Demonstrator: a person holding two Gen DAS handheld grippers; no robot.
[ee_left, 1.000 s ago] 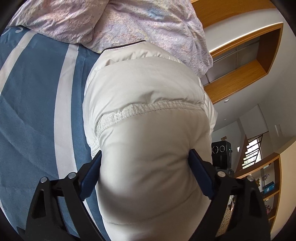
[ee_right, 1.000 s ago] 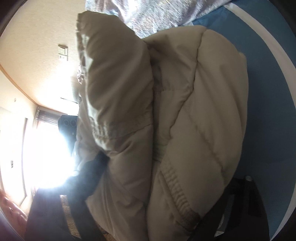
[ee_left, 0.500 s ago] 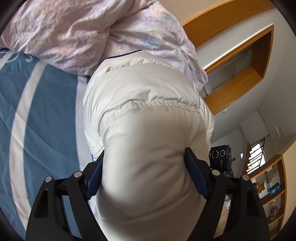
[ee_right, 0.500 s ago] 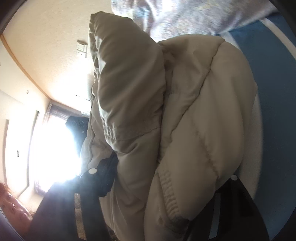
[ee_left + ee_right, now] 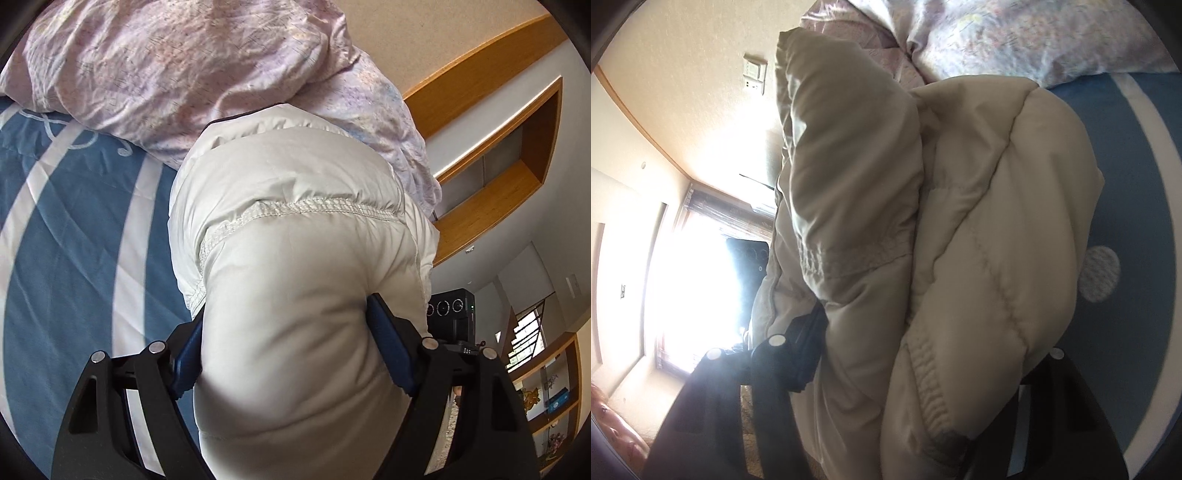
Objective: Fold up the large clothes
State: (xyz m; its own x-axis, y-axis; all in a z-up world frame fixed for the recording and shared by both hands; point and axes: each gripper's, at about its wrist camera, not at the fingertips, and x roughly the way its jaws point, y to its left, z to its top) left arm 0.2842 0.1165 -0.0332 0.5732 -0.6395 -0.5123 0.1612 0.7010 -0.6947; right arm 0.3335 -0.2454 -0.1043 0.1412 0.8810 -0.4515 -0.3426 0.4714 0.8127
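Observation:
A bulky off-white puffer jacket [image 5: 295,229] is bunched up over a blue bed cover with white stripes [image 5: 74,229]. My left gripper [image 5: 288,350] is shut on a thick fold of the jacket; its blue pads [image 5: 388,350] press both sides. In the right wrist view the jacket [image 5: 960,221] fills the middle. My right gripper [image 5: 923,354] is shut on a thick bunch of it, with the left finger [image 5: 801,354] visible and the right finger mostly hidden by fabric.
A crumpled lilac floral duvet [image 5: 184,62] lies at the bed's far end, just behind the jacket; it also shows in the right wrist view [image 5: 1015,37]. Wooden wall shelving [image 5: 517,155] stands at the right. A bright window [image 5: 694,295] glares at the left.
Both grippers have carried the bunched jacket farther toward the floral duvet; more duvet shows in both views. Both grips stay the same.

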